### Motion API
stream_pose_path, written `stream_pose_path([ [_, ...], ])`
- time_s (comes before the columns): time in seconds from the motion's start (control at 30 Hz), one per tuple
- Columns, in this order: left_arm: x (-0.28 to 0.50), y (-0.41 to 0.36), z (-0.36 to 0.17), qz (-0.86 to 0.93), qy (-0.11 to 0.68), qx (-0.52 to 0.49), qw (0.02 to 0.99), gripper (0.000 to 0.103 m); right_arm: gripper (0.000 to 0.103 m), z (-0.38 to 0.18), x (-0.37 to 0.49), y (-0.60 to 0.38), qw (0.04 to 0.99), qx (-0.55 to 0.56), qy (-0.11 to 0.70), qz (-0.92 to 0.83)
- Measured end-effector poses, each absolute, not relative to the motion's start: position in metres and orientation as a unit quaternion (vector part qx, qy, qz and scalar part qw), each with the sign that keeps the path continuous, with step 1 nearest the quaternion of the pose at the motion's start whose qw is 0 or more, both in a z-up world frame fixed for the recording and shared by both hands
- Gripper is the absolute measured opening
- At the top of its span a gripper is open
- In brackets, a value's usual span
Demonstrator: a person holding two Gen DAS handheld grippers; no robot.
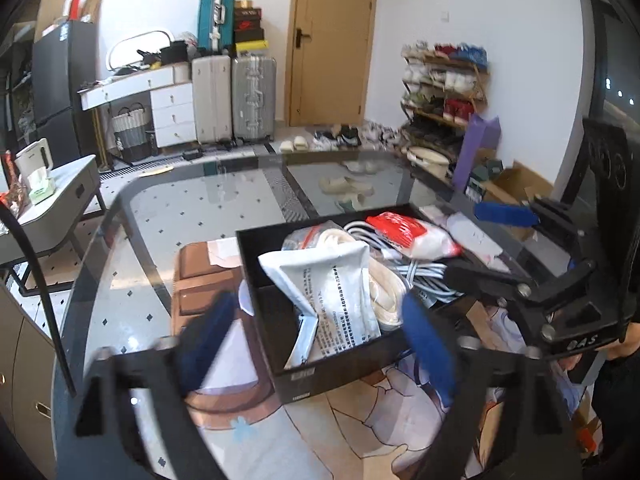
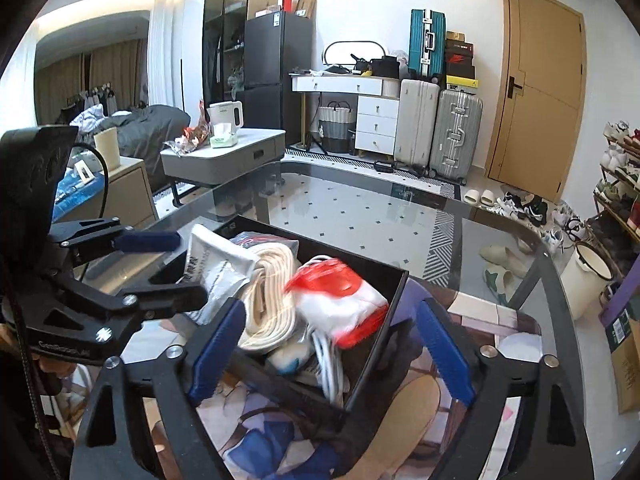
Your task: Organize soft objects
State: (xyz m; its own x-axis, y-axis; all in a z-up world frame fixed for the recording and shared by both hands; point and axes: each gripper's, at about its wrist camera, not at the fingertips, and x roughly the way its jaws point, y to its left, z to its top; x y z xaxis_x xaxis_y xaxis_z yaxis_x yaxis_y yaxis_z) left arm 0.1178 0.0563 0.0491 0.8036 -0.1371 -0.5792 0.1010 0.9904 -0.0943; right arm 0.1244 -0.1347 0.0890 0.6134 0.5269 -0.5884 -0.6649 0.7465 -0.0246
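With both the left gripper [image 1: 316,344] and right gripper [image 2: 332,352] wide open and empty, I judge the red-and-white pouch [image 2: 340,300] ahead of the right one light, crinkly and slippery, best pinched mid-body.

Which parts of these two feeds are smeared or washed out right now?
Left wrist view: its own blue fingers are motion-blurred, the white pouch print stays readable. Right wrist view: the red-and-white packet and cream cord coil smear; the glass table reflects the room.
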Motion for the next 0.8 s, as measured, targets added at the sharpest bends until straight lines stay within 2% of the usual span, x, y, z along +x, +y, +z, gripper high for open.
stream_pose_path([
  [0.03, 0.112, 0.058, 0.049, -0.059, 0.299, -0.033, 0.952, 0.099, 0.1, 0.09, 0.121, -0.137, 0.892, -0.118, 0.282, 0.334],
  [0.1, 0.105, 0.059, 0.049, -0.048, 0.289, -0.035, 0.955, 0.103, 0.102, 0.09, 0.114, -0.141, 0.897, -0.111, 0.274, 0.33],
  [0.4, 0.08, 0.063, 0.035, -0.007, 0.254, -0.033, 0.967, 0.103, 0.102, 0.079, 0.095, -0.153, 0.908, -0.066, 0.258, 0.323],
  [0.8, 0.085, 0.067, 0.026, 0.017, 0.241, -0.043, 0.969, 0.103, 0.102, 0.068, 0.085, -0.16, 0.915, -0.061, 0.235, 0.321],
])
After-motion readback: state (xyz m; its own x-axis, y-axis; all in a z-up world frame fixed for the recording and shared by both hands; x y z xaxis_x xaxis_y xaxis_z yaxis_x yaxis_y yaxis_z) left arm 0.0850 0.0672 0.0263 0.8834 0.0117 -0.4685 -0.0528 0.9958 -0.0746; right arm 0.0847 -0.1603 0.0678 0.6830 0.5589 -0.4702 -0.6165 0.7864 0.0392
